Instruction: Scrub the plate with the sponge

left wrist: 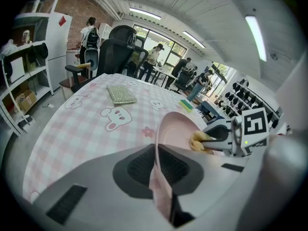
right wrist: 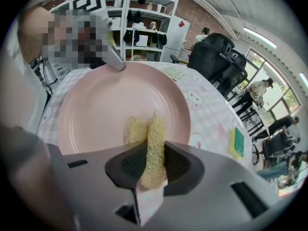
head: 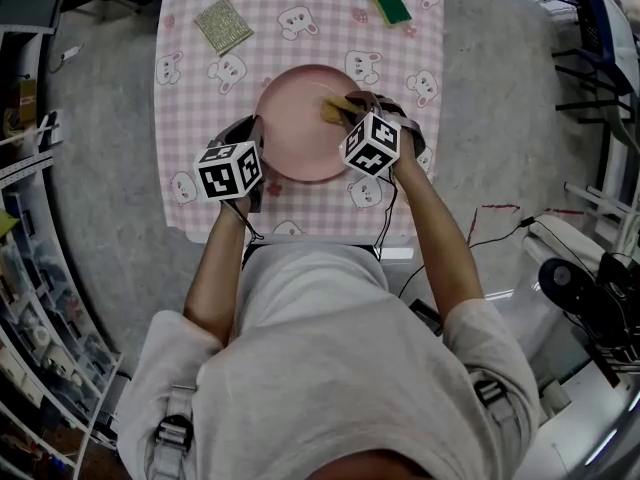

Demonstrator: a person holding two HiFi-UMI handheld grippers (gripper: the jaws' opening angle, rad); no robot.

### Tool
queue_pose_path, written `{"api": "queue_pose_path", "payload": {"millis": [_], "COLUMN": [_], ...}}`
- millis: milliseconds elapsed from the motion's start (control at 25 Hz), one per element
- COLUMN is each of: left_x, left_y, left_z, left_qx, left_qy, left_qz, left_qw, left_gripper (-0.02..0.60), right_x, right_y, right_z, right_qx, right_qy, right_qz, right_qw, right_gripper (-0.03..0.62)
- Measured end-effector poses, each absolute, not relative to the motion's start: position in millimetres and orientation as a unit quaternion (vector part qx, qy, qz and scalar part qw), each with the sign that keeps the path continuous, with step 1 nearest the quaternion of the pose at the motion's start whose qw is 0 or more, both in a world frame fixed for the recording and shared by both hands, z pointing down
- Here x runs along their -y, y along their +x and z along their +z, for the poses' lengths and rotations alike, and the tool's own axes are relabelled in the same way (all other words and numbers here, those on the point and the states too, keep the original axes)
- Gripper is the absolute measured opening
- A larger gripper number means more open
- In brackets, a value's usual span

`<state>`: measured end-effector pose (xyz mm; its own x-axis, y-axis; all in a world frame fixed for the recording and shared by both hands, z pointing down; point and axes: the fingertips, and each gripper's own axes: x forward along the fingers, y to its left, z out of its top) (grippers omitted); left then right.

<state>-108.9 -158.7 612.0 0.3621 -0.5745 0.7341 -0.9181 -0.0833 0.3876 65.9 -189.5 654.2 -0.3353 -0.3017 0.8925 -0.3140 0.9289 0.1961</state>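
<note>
A pink plate (head: 300, 118) lies on the pink checked tablecloth (head: 200, 78) near the table's front. My left gripper (head: 255, 153) is shut on the plate's left rim; the rim (left wrist: 159, 172) runs edge-on between its pads. My right gripper (head: 352, 108) is shut on a yellow sponge (right wrist: 151, 148), folded upright between the pads. The sponge's tip (head: 333, 108) rests on the plate's right inner face (right wrist: 110, 105). From the left gripper view, the sponge (left wrist: 198, 142) shows against the plate (left wrist: 175, 129) with the right gripper (left wrist: 216, 137) behind it.
A flat gold-green scouring pad (head: 222, 25) lies at the table's far left. A green and yellow sponge (head: 392, 6) lies at the far right. Shelves (head: 30, 268) stand to the left, cables and equipment (head: 590, 288) to the right. Chairs and people (left wrist: 144, 57) are beyond the table.
</note>
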Motion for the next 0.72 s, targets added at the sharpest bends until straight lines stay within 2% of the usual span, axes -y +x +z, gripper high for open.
{"api": "queue_pose_path", "payload": {"millis": [360, 720], "left_x": [161, 161], "left_y": [-107, -107], "left_z": [612, 615], "left_qx": [0.527, 0.534], "left_qy": [0.706, 0.698], "left_qz": [0.200, 0.199], "left_qw": [0.429, 0.434], "left_gripper": [0.035, 0.034], "right_x": [240, 208], "right_y": [39, -19], "right_z": [646, 634], "right_qx": [0.816, 0.847], "right_qy": [0.241, 0.173], "right_qz": [0.009, -0.045], "right_qw": [0.525, 0.501], "right_gripper": [0.084, 0.081]}}
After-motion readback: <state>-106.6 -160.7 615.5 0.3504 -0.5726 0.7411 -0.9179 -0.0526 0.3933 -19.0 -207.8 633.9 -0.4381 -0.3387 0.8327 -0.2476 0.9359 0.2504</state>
